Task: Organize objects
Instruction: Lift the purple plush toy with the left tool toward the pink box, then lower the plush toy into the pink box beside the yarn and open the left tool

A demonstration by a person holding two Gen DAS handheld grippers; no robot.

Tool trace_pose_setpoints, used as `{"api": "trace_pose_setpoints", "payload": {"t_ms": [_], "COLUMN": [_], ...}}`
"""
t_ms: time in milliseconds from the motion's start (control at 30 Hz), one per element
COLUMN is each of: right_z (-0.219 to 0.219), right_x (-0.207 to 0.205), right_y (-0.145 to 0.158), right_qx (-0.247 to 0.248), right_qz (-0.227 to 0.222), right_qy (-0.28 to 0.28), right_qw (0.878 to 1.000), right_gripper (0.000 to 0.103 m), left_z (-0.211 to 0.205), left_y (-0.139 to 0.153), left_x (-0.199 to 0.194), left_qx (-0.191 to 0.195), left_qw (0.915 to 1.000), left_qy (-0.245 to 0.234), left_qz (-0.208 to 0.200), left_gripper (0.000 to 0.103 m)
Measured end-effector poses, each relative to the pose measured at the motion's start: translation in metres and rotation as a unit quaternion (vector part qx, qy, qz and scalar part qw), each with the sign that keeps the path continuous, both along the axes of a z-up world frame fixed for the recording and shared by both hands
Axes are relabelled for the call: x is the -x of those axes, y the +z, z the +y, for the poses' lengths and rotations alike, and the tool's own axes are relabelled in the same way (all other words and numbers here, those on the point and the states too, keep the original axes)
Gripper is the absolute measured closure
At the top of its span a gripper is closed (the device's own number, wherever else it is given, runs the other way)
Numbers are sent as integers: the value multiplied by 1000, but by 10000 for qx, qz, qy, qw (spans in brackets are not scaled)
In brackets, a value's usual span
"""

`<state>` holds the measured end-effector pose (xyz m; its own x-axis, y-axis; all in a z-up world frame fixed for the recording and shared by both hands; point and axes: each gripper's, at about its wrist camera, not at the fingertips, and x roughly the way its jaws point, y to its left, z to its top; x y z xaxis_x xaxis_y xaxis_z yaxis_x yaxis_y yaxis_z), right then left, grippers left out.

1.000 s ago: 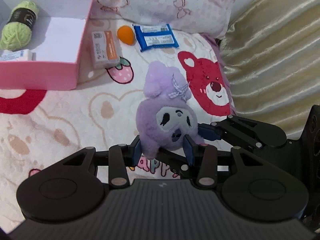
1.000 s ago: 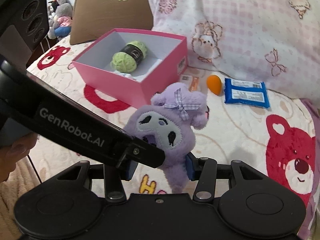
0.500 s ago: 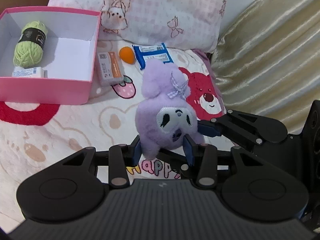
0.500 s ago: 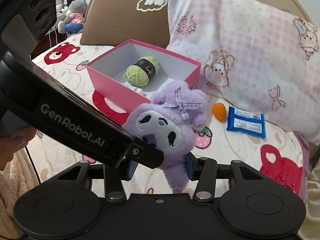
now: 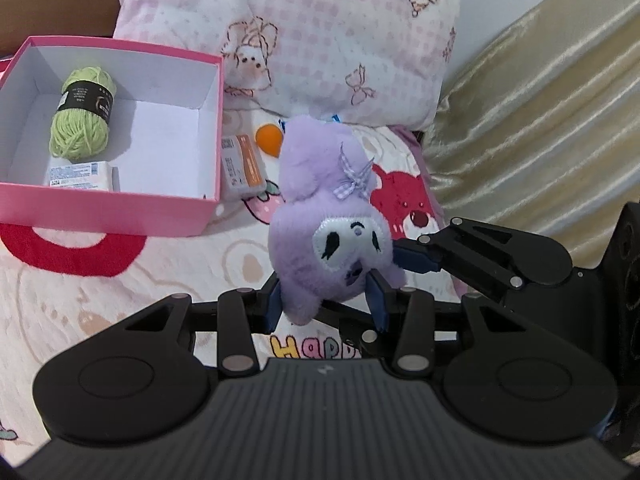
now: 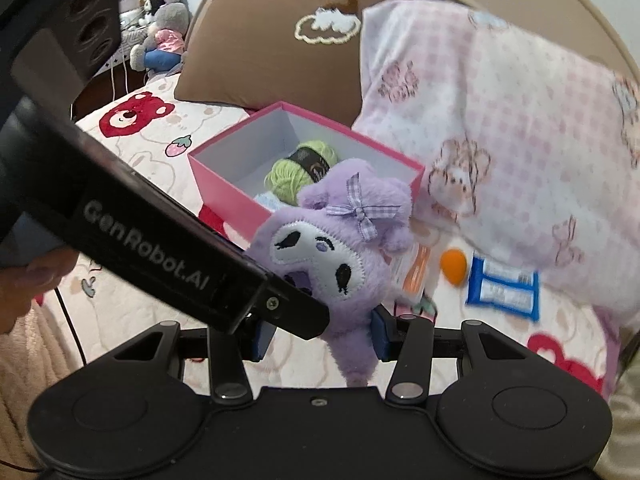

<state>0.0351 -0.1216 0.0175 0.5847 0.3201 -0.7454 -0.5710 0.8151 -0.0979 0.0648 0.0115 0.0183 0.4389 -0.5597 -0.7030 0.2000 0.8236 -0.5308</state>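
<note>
A purple plush toy (image 5: 332, 224) with a white face patch and a checked bow hangs above the bed, held from two sides. My left gripper (image 5: 326, 300) is shut on its lower body. My right gripper (image 6: 320, 334) is shut on it too, and one of its blue pads (image 5: 416, 258) presses the toy's right side in the left wrist view. The plush toy (image 6: 332, 248) fills the middle of the right wrist view, where the left gripper's arm crosses in front. An open pink box (image 5: 160, 208) to the left holds green yarn (image 5: 82, 120) and a small white packet (image 5: 80, 174).
On the bear-print blanket beside the box lie an orange-and-white carton (image 5: 242, 166), an orange sponge (image 6: 453, 266) and a blue packet (image 6: 502, 290). A pink checked pillow (image 5: 340, 40) and a brown pillow (image 6: 272, 52) stand behind. Gold fabric (image 5: 540, 120) borders the right. A hand (image 6: 24, 284) shows at the left.
Both grippers have risen with the plush toy and carried it toward the pillows and the pink box. The grip on the toy looks the same.
</note>
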Motion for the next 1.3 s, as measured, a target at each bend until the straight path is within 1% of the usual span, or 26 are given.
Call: {"api": "trace_pose_setpoints", "payload": {"t_ms": [133, 333, 500, 700, 867, 967, 1000, 1133, 1200, 1233, 1300], "right_z": [17, 35, 44, 58, 65, 66, 67, 71, 74, 75, 76], "right_x": [-9, -25, -40, -48, -66, -78, -80, -89, -97, -103, -115], "right_y": [3, 3, 7, 4, -6, -14, -18, -32, -37, -40, -46], "right_qx": [104, 178, 20, -35, -183, -370, -389, -309, -265, -238, -257], "right_qz": [-74, -149, -166, -265, -186, 21, 68, 3, -11, 11, 171], "right_qy": [64, 106, 29, 183, 199, 218, 220, 239, 218, 214, 183], "right_qw": [9999, 9997, 9999, 9995, 9995, 9991, 9990, 9992, 9994, 9995, 9994], "right_gripper": [50, 50, 51, 50, 51, 51, 51, 52, 52, 52, 52], "left_z": [17, 39, 56, 78, 88, 95, 96, 101, 102, 103, 108], "left_y": [0, -3, 2, 0, -11, -22, -25, -40, -47, -52, -62], "left_x": [-3, -15, -28, -31, -40, -43, -45, -58, -64, -68, -75], "left_qx": [95, 199, 275, 420, 402, 431, 414, 472, 475, 492, 604], "left_qw": [9999, 9994, 9989, 9974, 9960, 9949, 9951, 9947, 9945, 9943, 9928], "left_qy": [125, 276, 371, 576, 776, 878, 873, 907, 922, 928, 1027], "left_qz": [-66, -38, -54, -92, -169, -245, -204, -74, -153, -177, -89], "left_gripper": [62, 62, 62, 62, 61, 61, 61, 61, 61, 61, 61]}}
